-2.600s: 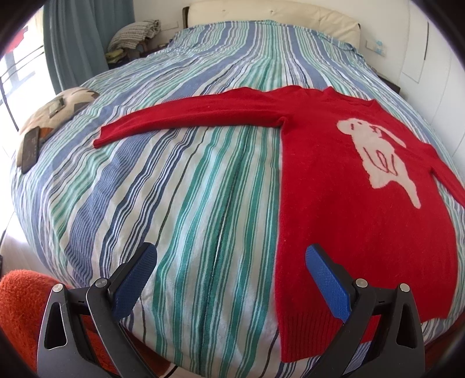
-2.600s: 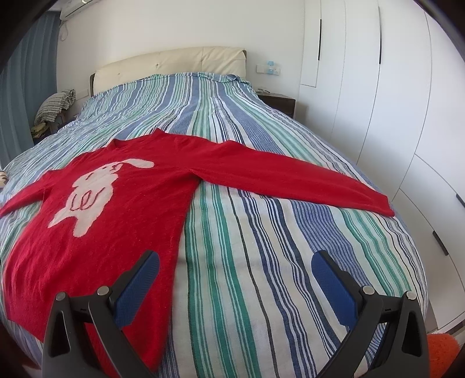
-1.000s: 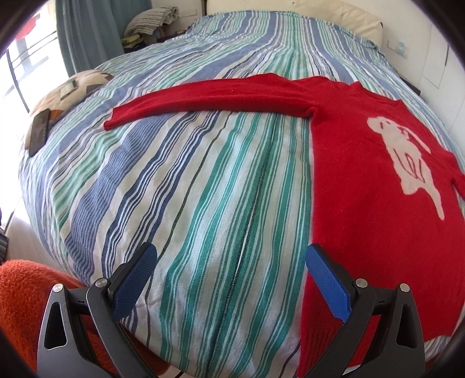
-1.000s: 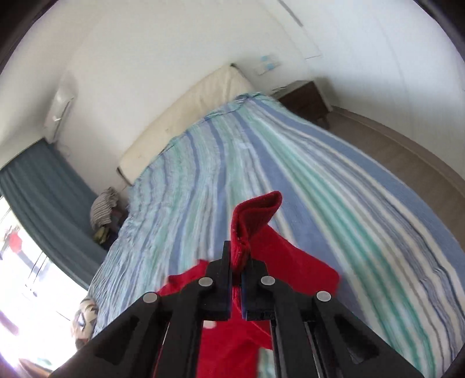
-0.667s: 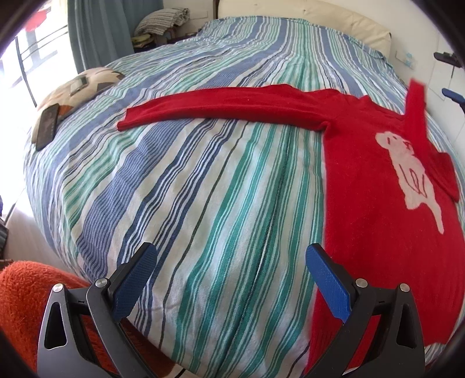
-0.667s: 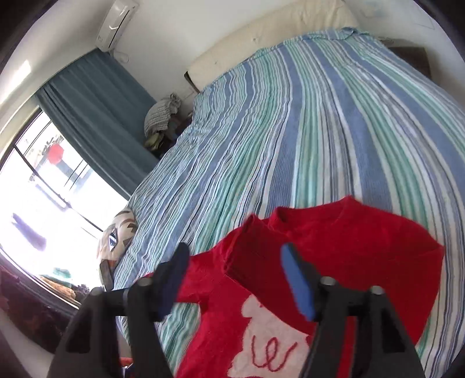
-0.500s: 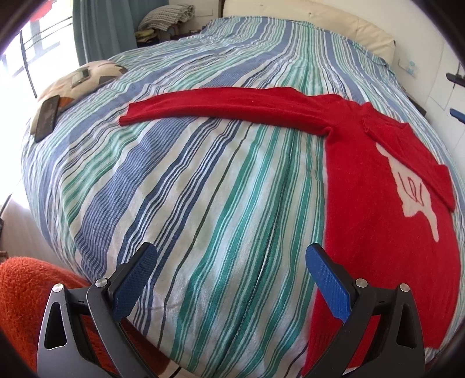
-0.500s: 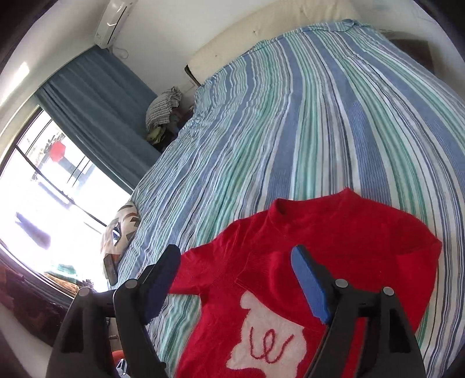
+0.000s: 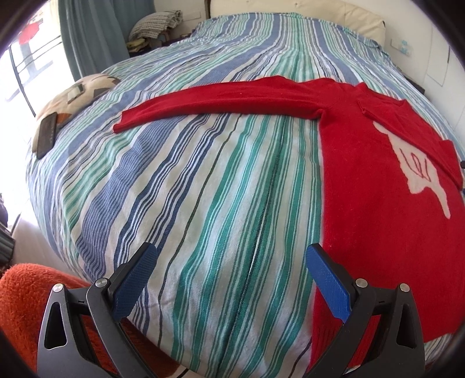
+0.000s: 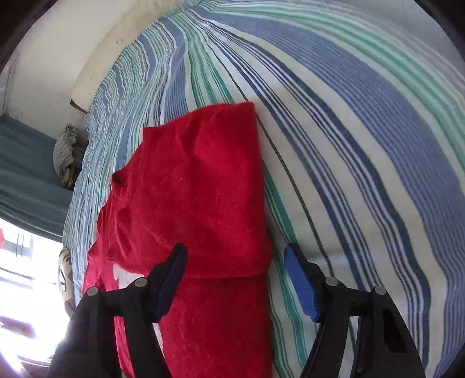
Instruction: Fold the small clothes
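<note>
A red sweater [image 9: 375, 186] with a white animal figure [image 9: 415, 168] lies flat on the striped bed [image 9: 203, 186]. Its left sleeve [image 9: 221, 100] stretches out to the left. Its right sleeve [image 10: 209, 197] lies folded across the chest and covers part of the figure. My left gripper [image 9: 229, 279] is open and empty above the bed's near edge, its right finger by the sweater's hem. My right gripper [image 10: 235, 279] is open and empty, low over the folded sleeve and the sweater's right edge.
A patterned cushion [image 9: 78, 96] with a dark phone [image 9: 46, 135] lies at the bed's left edge. An orange fuzzy rug [image 9: 23, 314] is below the bed. A curtain [image 9: 93, 35] and folded cloth [image 9: 157, 24] stand at the far left. The cream headboard [image 9: 334, 14] is at the back.
My right gripper took the right sleeve, carried it across the chest, let go and opened. It now hovers low by the fold. My left gripper stayed open and shifted slightly left.
</note>
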Action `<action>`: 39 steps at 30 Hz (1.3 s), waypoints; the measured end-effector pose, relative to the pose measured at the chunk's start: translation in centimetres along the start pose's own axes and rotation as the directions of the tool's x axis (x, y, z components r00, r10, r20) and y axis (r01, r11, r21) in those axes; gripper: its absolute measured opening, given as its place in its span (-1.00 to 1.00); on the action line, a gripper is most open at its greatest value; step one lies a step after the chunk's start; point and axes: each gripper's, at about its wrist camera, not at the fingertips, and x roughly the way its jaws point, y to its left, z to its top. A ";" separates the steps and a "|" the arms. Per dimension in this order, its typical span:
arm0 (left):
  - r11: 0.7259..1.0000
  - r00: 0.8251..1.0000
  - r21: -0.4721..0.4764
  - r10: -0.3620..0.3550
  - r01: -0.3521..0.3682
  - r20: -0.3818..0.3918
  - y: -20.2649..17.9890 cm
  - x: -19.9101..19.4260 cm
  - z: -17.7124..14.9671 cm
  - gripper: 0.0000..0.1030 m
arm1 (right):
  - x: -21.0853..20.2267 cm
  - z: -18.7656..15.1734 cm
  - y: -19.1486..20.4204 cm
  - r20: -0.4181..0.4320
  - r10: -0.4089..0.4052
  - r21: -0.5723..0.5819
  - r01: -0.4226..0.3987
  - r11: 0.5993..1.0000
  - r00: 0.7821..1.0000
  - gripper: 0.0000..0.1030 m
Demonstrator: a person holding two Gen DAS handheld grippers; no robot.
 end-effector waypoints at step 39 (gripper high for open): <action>1.000 0.999 0.004 -0.023 0.024 -0.044 -0.6 0.7 -0.3 0.99 | -13.1 -19.5 -2.8 0.328 -0.143 -0.220 0.223 0.950 0.934 0.48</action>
